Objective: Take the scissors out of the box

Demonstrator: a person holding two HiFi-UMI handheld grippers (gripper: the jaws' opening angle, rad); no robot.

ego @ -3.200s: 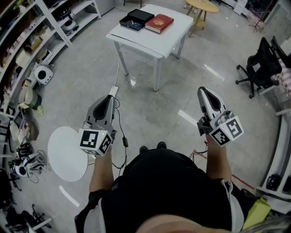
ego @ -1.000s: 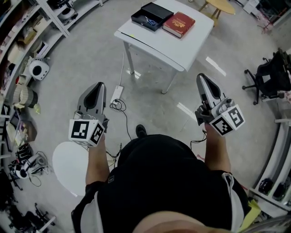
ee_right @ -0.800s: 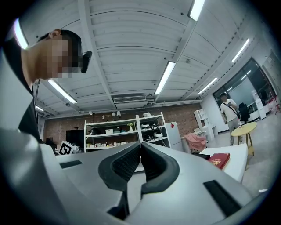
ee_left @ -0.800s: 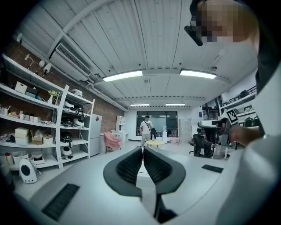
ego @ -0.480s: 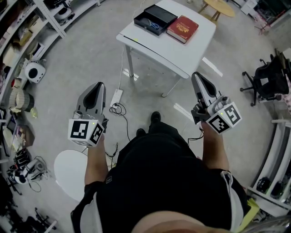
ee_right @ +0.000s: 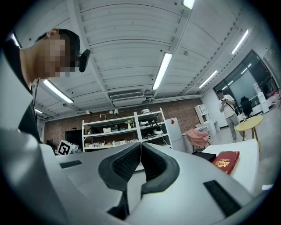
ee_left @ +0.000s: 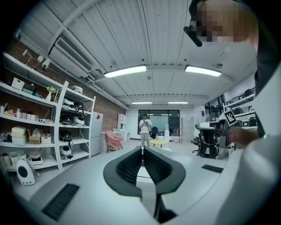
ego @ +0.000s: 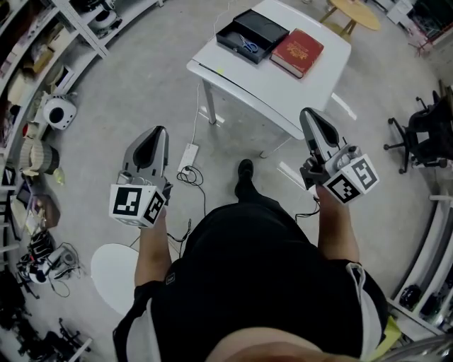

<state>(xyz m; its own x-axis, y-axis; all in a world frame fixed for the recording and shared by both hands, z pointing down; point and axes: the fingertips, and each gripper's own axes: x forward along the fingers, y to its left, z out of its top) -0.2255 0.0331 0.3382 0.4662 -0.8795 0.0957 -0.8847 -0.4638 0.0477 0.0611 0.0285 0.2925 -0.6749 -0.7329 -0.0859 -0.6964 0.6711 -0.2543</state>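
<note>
**Left hand-held gripper (ego: 158, 131) and right hand-held gripper (ego: 310, 114) both clenched and empty, well short of the box**

Start at the scissors (ego: 250, 46): blue-handled, lying flat inside the open black box (ego: 267, 28), untouched. Easy to reach from above, judging by the missing lid and low walls. Set on the far end of the white bench (ego: 262, 79), with a red book (ego: 298, 51) just beside it and the rest of the top bare.

Carried level in front of the body, one hand-held gripper at each side, both aimed roughly toward the bench and well apart from it. Jaws pressed together on each, nothing between them in either gripper view. Reads as a carrying posture for the approach, not a reach: no call for parted jaws this far out. Will need one pair opened before dipping into the box.

Around that, a grey polished floor (ego: 134, 85) with a power strip (ego: 188, 156) and its cable near the bench's leg. White shelving (ego: 42, 63) crowded with gear along the left, an office chair (ego: 425, 134) at the right, a small round wooden table (ego: 354, 14) beyond the bench. Farther off in the left gripper view, a standing person (ee_left: 143, 127) before tall windows.
</note>
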